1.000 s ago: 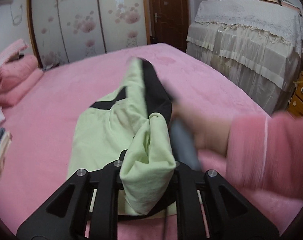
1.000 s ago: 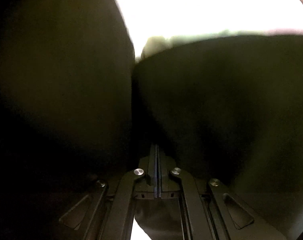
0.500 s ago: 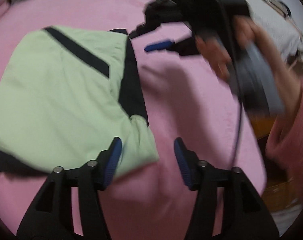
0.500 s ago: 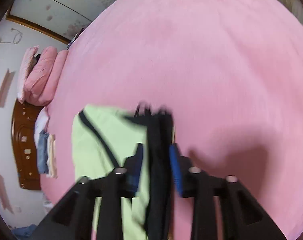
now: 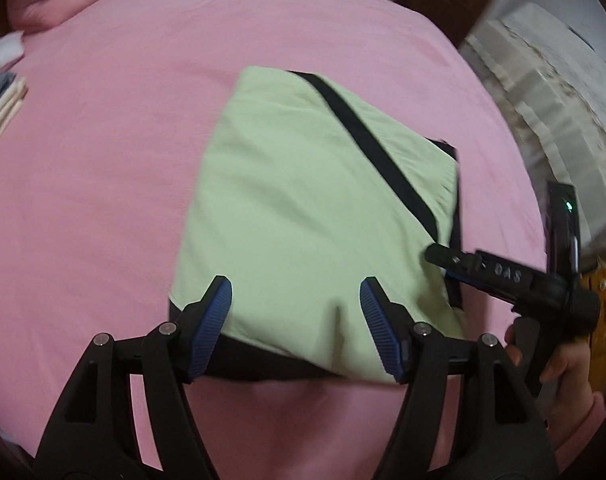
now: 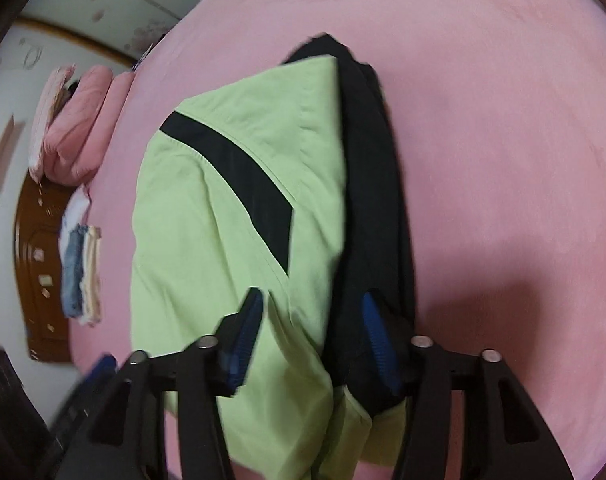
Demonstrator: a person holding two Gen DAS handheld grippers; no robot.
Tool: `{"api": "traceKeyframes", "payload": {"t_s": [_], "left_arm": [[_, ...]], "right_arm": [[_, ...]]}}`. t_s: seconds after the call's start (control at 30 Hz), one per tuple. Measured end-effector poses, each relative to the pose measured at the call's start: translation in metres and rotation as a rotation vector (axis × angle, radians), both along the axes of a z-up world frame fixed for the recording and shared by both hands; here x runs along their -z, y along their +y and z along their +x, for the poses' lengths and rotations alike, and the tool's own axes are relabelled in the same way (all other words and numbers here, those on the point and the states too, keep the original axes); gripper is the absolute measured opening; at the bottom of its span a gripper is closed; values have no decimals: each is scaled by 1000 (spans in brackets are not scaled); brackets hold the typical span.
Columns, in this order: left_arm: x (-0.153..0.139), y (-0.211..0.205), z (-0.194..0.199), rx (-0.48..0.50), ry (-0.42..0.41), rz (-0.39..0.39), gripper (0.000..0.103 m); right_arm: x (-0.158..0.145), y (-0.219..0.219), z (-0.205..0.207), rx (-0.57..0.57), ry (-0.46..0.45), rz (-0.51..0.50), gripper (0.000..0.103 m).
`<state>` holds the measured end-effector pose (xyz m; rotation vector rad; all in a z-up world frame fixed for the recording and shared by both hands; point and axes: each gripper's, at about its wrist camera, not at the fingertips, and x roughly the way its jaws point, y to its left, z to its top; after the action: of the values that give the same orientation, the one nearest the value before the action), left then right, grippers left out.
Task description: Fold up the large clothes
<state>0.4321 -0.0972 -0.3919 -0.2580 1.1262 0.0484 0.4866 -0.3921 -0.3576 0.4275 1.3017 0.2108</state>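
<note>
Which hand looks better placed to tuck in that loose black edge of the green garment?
Right, probably. The right gripper has its open fingers straddling the garment's black edge; the left gripper hangs over plain green cloth.

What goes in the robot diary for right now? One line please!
step: fold just released | garment: green-and-black jacket folded flat on pink bed | left gripper: open, just opening, empty | right gripper: open, just opening, above jacket

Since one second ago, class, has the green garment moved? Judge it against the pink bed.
Yes. The green garment hung bunched in the left gripper; now it lies folded flat on the pink bed. Both grippers' jaws have just been opening, pads off the cloth.
</note>
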Motion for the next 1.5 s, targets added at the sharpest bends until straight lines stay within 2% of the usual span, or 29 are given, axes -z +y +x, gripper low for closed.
{"api": "traceKeyframes", "payload": {"t_s": [0.1,0.17,0.2,0.27,0.33,0.37,0.43,0.47,0.53,0.6,0.67,0.7,0.8,0.83,0.9,0.97,1.0,1.03,1.07,1.1,1.13,1.17,1.2,1.23,1.27,1.33,1.43,1.47,1.5], "left_arm": [[10,14,8,-39,-2,-20,64],[13,22,11,-51,16,-14,64],[16,24,13,-52,30,-7,64],[18,25,18,-45,40,-2,64],[19,28,22,-36,39,-13,64],[21,29,25,-31,42,-23,64],[31,29,33,-19,76,-39,64],[37,29,37,-16,102,-36,64],[47,24,44,4,117,8,64],[53,18,49,36,112,67,64],[56,10,51,83,103,135,64],[56,8,50,93,95,142,64],[45,13,45,96,80,79,62],[41,16,44,94,65,36,58],[35,18,44,98,52,-1,33],[33,16,44,127,49,-32,22],[30,12,38,146,56,-49,17],[35,8,38,165,74,-70,15],[41,6,37,171,100,-78,15],[49,4,37,169,138,-72,15],[58,4,35,163,176,-55,15],[65,7,32,161,197,-34,13],[68,10,30,160,203,-21,6],[70,14,26,154,202,-12,0],[70,17,23,154,195,-26,1],[66,23,20,134,187,-45,1],[60,22,21,123,183,47,1],[56,20,21,126,178,64,1],[52,18,21,130,176,72,1]], "right_arm": [[1,9,25,1,-16,-54,55],[5,14,32,-4,-8,-13,26],[5,21,38,-5,-10,-8,3],[-20,25,33,14,-100,-87,3],[-51,20,24,44,-205,-80,2],[-61,15,22,57,-224,-59,2],[-62,9,22,71,-199,-87,2],[-55,7,23,76,-176,-140,2],[-32,7,27,82,-131,-225,2],[-8,-5,32,134,-71,-239,3],[0,-18,32,208,-41,-229,20],[-4,-21,28,254,-46,-266,36],[-35,-20,16,373,-133,-446,39],[-45,-23,11,382,-157,-432,39],[-53,-6,12,348,-193,-312,39],[-63,1,3,240,-198,-166,38],[-62,10,0,171,-186,-80,34],[-54,25,-2,88,-160,72,21],[-43,41,-4,57,-125,187,16],[-28,54,-6,41,-61,282,3],[-12,62,-9,26,17,320,1],[2,66,-11,8,90,282,1],[14,66,-16,5,133,187,1],[20,58,-21,31,145,117,0],[21,40,-29,99,127,85,0],[11,10,-42,202,90,73,0],[-21,2,-49,272,107,-432,0],[-28,-3,-50,284,104,-450,0],[-34,-8,-50,301,104,-380,0]]}}
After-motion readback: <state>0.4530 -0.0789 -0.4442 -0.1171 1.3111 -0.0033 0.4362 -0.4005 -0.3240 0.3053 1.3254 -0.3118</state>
